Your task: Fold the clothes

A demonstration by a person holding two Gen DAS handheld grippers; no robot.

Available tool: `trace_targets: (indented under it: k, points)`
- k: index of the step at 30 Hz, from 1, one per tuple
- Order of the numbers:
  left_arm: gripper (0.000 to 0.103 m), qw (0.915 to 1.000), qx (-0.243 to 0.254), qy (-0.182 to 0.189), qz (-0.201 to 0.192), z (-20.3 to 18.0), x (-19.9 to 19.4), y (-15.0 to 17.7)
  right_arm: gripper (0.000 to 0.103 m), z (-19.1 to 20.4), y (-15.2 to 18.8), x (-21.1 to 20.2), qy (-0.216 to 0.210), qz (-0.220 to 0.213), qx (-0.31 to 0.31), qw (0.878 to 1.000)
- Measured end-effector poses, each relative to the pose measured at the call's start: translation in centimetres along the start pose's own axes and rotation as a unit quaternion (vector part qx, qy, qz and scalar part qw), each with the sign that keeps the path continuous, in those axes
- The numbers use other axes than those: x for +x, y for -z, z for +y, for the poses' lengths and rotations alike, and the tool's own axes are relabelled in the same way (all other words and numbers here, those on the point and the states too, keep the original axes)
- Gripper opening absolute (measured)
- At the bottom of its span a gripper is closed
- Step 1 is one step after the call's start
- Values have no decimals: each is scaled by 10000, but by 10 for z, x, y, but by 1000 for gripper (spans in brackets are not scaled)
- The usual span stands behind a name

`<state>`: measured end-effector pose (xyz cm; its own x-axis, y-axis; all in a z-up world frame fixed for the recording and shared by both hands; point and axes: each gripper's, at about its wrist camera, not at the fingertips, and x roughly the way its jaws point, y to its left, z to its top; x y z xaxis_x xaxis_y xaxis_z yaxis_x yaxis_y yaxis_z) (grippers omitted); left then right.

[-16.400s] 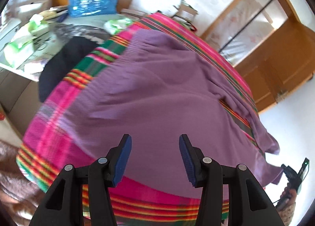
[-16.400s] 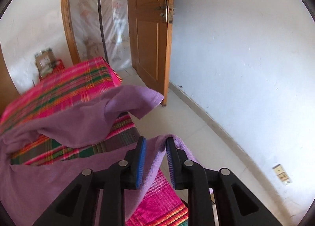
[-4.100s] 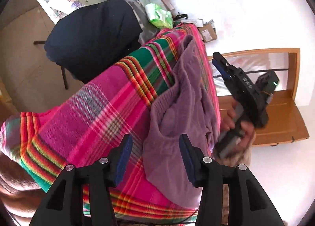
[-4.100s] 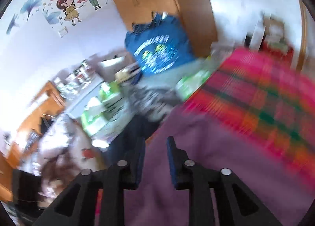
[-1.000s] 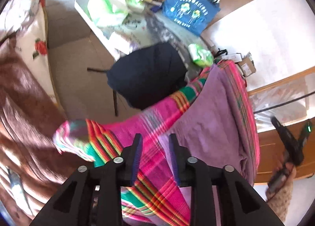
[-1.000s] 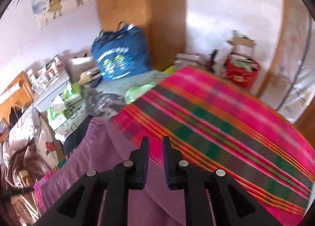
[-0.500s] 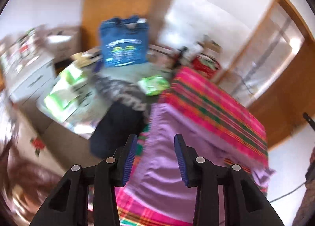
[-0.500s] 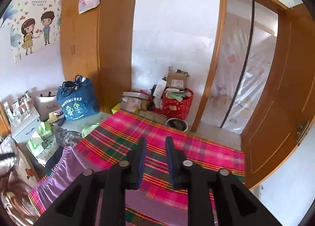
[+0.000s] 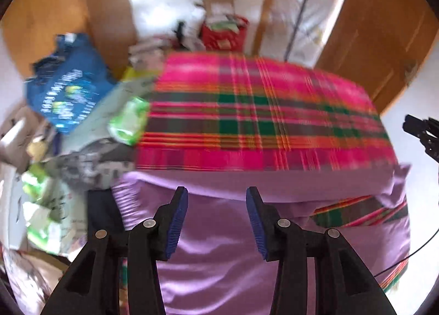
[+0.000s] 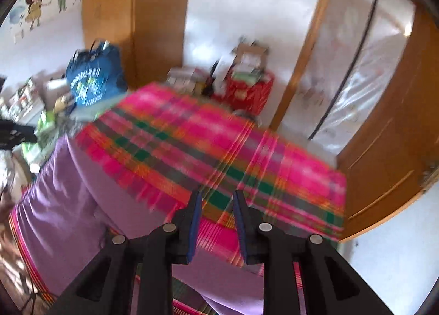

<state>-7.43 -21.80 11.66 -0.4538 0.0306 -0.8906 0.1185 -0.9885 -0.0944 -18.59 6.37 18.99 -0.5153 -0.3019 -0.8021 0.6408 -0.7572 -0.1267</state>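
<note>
I see a white wall (image 10: 247,7) at centre and a wooden wardrobe (image 10: 131,13) upper left. A wooden door (image 10: 397,128) stands open at right, in daylight.

The right claw (image 10: 216,223) is seen above a bed covered by a pink, green and orange checked blanket (image 10: 219,150), its blue-padded jaws a little apart with nothing gripped between them. A purple garment (image 10: 63,202) is spread over the near left part of the blanket. A blue bag (image 10: 93,79) stands beside a wooden wardrobe (image 10: 131,13), and a red box (image 10: 249,90) is set against the white wall. The picture is blurred.
</note>
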Motion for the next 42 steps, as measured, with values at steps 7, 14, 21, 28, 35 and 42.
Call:
trace_targets:
  k: [7, 14, 21, 28, 35, 42]
  points:
    - [46, 9944, 901, -54, 558, -32, 82, -21, 24, 7, 37, 86, -806, 849, -311, 9926]
    - [46, 9837, 1424, 575, 936, -51, 114, -23, 24, 11, 60, 130, -1489, 1139, -441, 9813]
    - [46, 9749, 1913, 437, 1056, -65, 126, -21, 24, 7, 73, 144, -1720, 1310, -613, 9744]
    - [49, 9685, 2245, 512, 948, -66, 120, -9, 26, 12, 84, 136, -1872, 1250, -869, 9705]
    - [51, 9699, 2119, 793, 901, -61, 116, -6, 26, 13, 86, 129, -1921, 1214, -903, 9696]
    - [52, 9663, 2270, 665, 1016, -68, 129, -2, 29, 8, 94, 125, -2036, 1266, -820, 9674]
